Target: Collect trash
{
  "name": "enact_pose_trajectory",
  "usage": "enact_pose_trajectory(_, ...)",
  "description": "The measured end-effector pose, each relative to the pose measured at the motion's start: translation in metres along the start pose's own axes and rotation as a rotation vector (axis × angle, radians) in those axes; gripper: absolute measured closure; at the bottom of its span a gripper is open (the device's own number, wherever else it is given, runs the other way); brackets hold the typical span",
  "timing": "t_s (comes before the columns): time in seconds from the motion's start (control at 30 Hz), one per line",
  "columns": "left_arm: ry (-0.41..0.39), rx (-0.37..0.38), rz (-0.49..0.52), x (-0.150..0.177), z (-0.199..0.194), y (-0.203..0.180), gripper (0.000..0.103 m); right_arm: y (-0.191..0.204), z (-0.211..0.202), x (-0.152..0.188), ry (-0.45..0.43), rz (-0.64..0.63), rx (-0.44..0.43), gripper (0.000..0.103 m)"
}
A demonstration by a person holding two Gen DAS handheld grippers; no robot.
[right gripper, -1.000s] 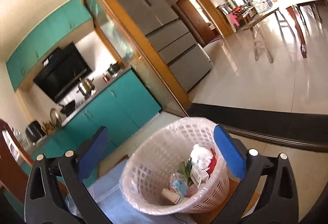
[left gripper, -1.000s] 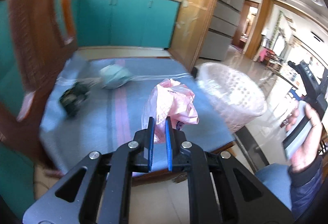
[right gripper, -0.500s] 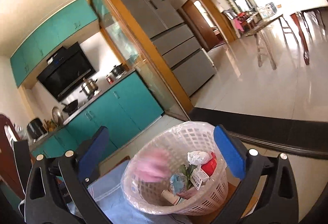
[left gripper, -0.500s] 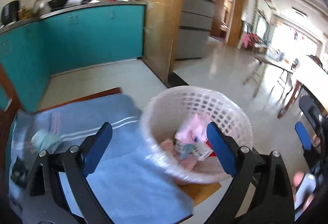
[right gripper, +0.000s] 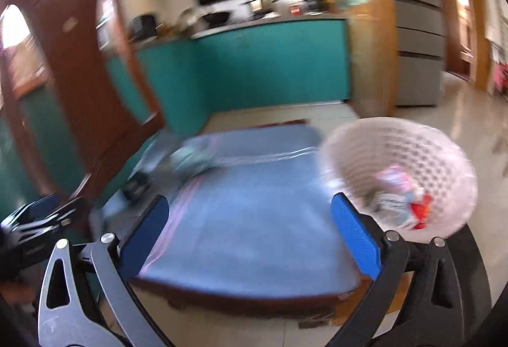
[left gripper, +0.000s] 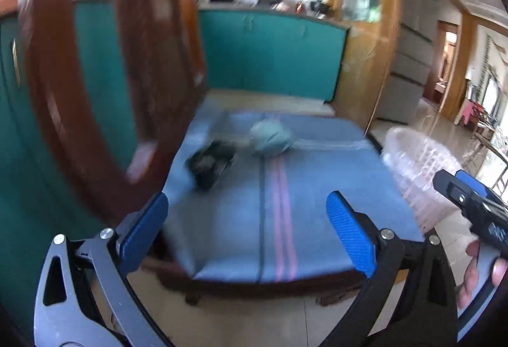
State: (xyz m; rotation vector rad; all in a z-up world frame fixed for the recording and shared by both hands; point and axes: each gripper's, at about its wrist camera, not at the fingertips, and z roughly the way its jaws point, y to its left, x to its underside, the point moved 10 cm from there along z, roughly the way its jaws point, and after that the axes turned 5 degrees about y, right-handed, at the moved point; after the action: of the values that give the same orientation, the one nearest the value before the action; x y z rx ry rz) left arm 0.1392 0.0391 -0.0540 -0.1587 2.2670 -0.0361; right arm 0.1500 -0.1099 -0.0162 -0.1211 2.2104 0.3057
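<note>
Left hand-held gripper (left gripper: 246,231), ribbed blue pads opening wide and empty, faces a crumpled green bag (left gripper: 270,138) on striped cloth (left gripper: 285,204).

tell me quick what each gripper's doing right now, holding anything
Left gripper: jaws opening wide, nothing between them.
Right gripper: open, holding nothing.

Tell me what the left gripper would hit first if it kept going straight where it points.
Probably the blue cloth on the table: the left gripper, jaws opening and empty, aims at bare cloth, short of the crumpled green bag. Depth is uncertain.
</note>
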Motion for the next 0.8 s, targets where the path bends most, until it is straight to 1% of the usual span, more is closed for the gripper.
enact_pose_trajectory(0.03, 0.029, -0.012, -0.01, 0.007, 0.006, 0.008, 0.004, 0.009, 0.002, 0.005, 0.011, -0.025, -0.005, 0.003)
enact_pose_trajectory(0.1, 0.059, -0.02, -0.011, 0.006, 0.012, 0.012, 0.004, 0.021, 0.005, 0.009, 0.016, -0.069, 0.004, 0.003)
enact_pose_trajectory(0.2, 0.032, -0.028, 0.005, 0.004, 0.006, 0.012, 0.004, 0.021, 0.005, 0.008, 0.013, -0.062, 0.016, 0.003)
enact_pose_trajectory(0.27, 0.042, -0.017, 0.012, 0.005, 0.006, 0.008, 0.004, 0.016, 0.005, 0.008, 0.02, -0.041, 0.016, 0.003)
enact_pose_trajectory(0.47, 0.054, -0.002, 0.019, 0.008, 0.011, 0.004, 0.004, 0.017, 0.009, 0.01, 0.028, -0.051, 0.028, 0.003)
enact_pose_trajectory(0.7, 0.066, -0.012, 0.024, 0.008, 0.015, 0.003, 0.004, 0.017, 0.008, 0.01, 0.029, -0.053, 0.023, 0.003)
enact_pose_trajectory(0.8, 0.075, -0.032, 0.031, 0.009, 0.022, 0.002, 0.004, 0.018, 0.008, 0.01, 0.03, -0.053, 0.02, 0.003)
